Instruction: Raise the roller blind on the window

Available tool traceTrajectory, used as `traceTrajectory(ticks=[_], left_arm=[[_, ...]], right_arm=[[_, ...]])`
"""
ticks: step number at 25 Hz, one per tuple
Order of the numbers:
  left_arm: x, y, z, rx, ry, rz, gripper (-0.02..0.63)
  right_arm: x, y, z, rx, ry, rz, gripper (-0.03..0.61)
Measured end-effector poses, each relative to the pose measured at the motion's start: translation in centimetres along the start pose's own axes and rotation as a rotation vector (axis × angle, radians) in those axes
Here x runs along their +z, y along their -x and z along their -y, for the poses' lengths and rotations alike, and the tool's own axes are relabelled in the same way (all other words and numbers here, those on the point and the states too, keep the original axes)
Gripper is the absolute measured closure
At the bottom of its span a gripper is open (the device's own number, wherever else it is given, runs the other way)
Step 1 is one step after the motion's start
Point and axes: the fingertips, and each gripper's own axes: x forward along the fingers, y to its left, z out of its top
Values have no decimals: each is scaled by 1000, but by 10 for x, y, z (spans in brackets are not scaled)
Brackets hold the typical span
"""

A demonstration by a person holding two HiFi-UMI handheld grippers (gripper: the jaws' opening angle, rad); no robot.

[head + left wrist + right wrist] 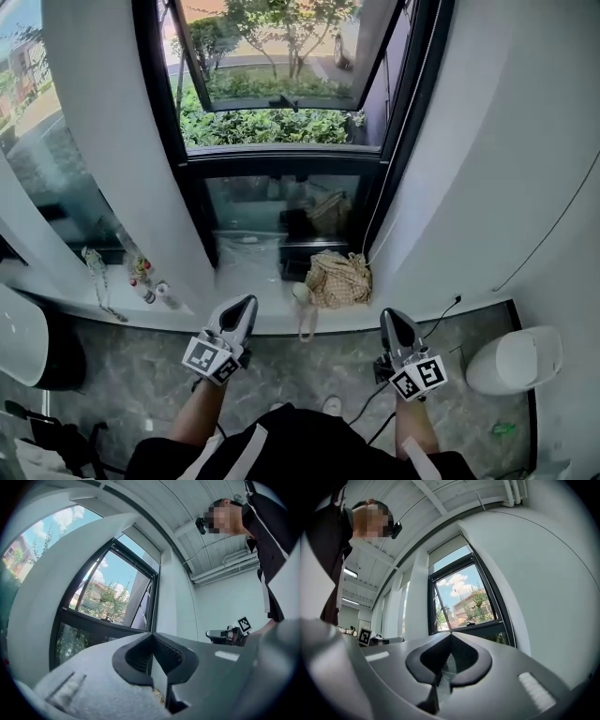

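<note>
The roller blind (449, 549) shows only as a pale strip at the very top of the window (272, 103), with the glass below it bare and trees in plain sight, so it already hangs about as high as the task wants. At most that last strip would be left to wind in. Both the left tongs (247, 302) and the right tongs (389, 320) are pressed together on nothing, held low before the window sill (267, 317), well apart from the bead chain (513, 630) beside the frame.
</note>
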Motion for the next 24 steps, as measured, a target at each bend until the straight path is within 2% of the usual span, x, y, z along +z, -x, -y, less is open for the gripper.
traceTrajectory(ticks=[3, 11, 24], left_arm=[[0, -1, 3, 29, 18, 23, 614], [10, -14, 8, 31, 5, 53, 614], [-10, -33, 17, 37, 44, 32, 614]], right_arm=[[-1, -9, 3, 34, 14, -8, 581], [3, -32, 12, 101, 19, -12, 581], [0, -41, 28, 134, -33, -5, 581]])
